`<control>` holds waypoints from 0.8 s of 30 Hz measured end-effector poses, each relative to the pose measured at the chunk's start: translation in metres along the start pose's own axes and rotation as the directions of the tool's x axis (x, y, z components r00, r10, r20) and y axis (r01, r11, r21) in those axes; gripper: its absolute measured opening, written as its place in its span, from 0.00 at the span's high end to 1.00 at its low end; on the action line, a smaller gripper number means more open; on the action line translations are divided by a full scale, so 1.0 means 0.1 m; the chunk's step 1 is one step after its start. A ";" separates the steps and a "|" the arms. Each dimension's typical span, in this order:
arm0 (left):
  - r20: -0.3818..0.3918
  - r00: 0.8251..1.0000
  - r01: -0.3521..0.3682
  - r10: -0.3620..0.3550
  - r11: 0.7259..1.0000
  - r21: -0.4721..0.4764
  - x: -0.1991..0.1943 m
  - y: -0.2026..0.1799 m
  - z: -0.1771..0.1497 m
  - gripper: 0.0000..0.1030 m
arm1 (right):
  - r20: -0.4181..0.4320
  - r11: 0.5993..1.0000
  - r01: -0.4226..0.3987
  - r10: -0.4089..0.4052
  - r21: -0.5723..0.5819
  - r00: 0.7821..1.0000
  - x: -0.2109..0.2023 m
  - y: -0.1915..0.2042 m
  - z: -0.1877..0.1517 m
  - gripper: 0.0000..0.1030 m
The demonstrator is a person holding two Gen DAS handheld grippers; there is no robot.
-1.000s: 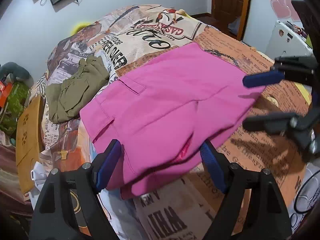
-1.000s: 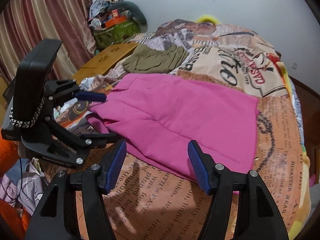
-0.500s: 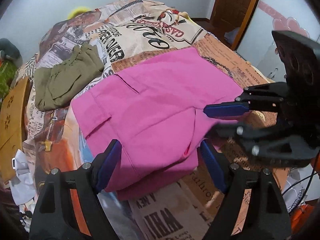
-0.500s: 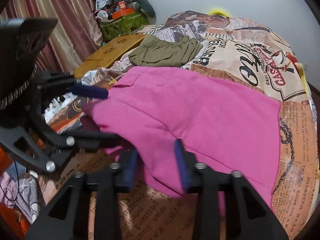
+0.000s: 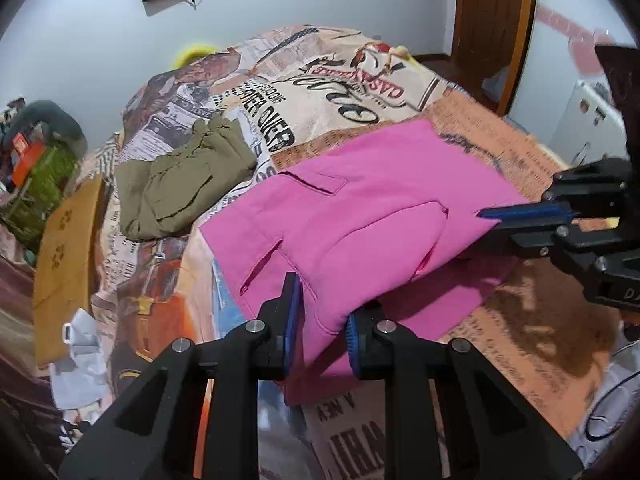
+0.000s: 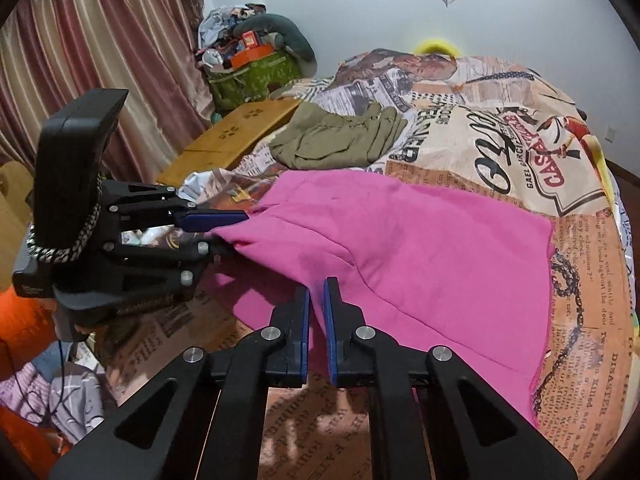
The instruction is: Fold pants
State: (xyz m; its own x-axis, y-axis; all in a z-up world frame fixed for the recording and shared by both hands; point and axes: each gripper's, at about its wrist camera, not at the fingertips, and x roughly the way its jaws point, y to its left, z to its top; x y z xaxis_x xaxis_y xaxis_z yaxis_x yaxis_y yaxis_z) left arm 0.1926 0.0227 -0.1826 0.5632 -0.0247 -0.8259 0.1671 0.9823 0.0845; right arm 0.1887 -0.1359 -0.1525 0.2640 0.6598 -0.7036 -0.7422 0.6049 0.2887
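Observation:
The pink pants [image 5: 360,216] lie spread on the bed, also in the right wrist view [image 6: 432,248]. My left gripper [image 5: 320,328] is shut on the pants' near edge by the waist and pocket and holds it lifted. My right gripper [image 6: 316,312] is shut on the near edge further along, also lifted. Each gripper shows in the other's view: the right one [image 5: 520,216] at the right, the left one [image 6: 216,236] at the left. The near edge hangs raised between them.
Olive folded clothes [image 5: 184,184] lie on the newspaper-print bedspread [image 5: 340,92] beyond the pants. A wooden board [image 5: 64,256] and a white bag [image 5: 80,344] are at the bed's left side. Curtains [image 6: 100,60], a clutter pile [image 6: 256,60] and a door [image 5: 492,20] surround the bed.
Both grippers went from open to shut on the pants' near edge and lifted it off the bedspread.

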 end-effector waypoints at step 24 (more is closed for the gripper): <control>0.011 0.998 0.062 -0.061 0.991 -0.122 -0.36 0.23 -0.22 0.51 | -0.024 0.998 0.034 -0.033 0.048 0.999 -0.21 -0.10 0.01 0.56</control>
State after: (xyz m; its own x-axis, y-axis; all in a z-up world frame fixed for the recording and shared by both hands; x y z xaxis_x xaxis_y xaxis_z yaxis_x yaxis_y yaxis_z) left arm 0.1581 0.0503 -0.1629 0.5606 -0.0866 -0.8235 0.1019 0.9942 -0.0351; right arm 0.1909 -0.1559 -0.1401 0.2730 0.6286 -0.7283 -0.7022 0.6476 0.2957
